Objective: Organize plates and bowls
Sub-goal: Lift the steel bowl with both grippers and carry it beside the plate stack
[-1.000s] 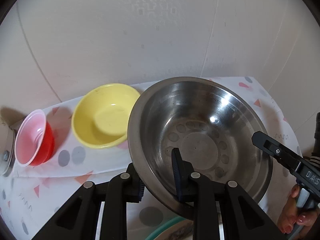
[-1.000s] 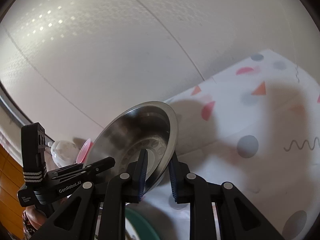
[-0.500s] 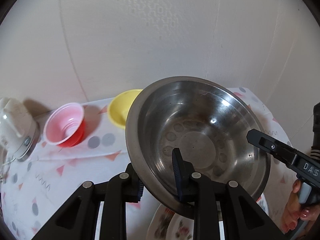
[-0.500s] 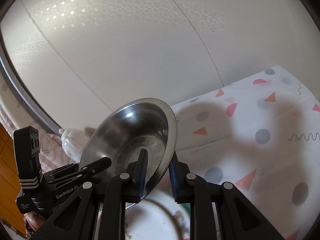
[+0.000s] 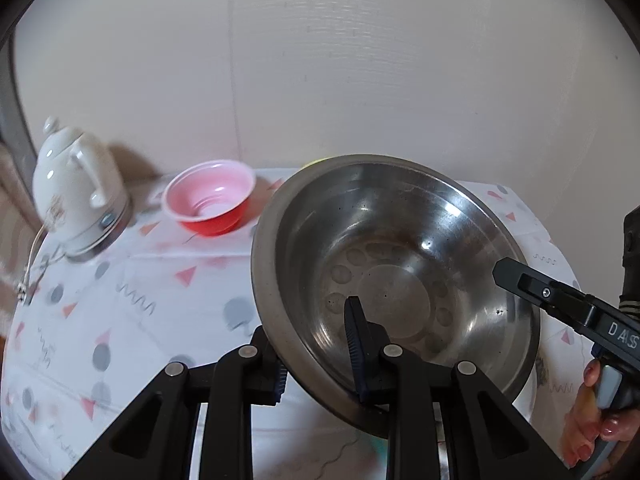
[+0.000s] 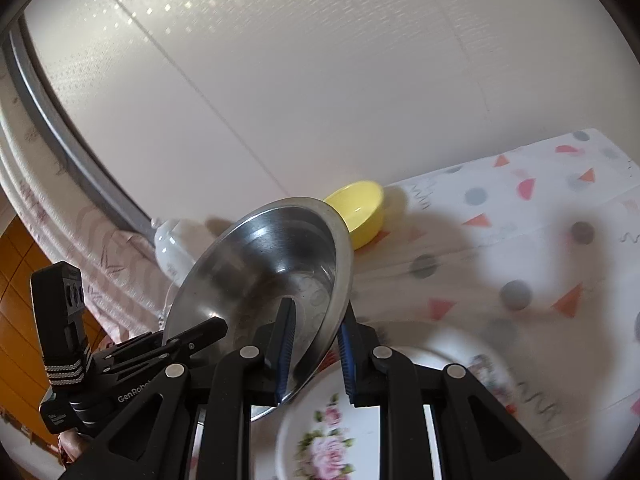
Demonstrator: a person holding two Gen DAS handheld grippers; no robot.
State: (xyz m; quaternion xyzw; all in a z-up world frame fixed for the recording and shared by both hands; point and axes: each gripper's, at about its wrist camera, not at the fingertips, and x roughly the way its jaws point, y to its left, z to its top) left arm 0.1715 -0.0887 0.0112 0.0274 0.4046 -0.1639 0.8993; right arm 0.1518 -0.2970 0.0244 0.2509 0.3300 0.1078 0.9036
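Steel bowl [image 5: 400, 280] clamped at opposite rims by left gripper [image 5: 316, 356] and right gripper [image 6: 314, 354], tilted, directly above floral plate [image 6: 332, 444]; red bowl [image 5: 210, 208] far left.

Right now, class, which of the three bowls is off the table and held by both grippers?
The steel bowl: the left gripper and right gripper each pinch its rim. The red bowl and yellow bowl sit untouched on the tablecloth.
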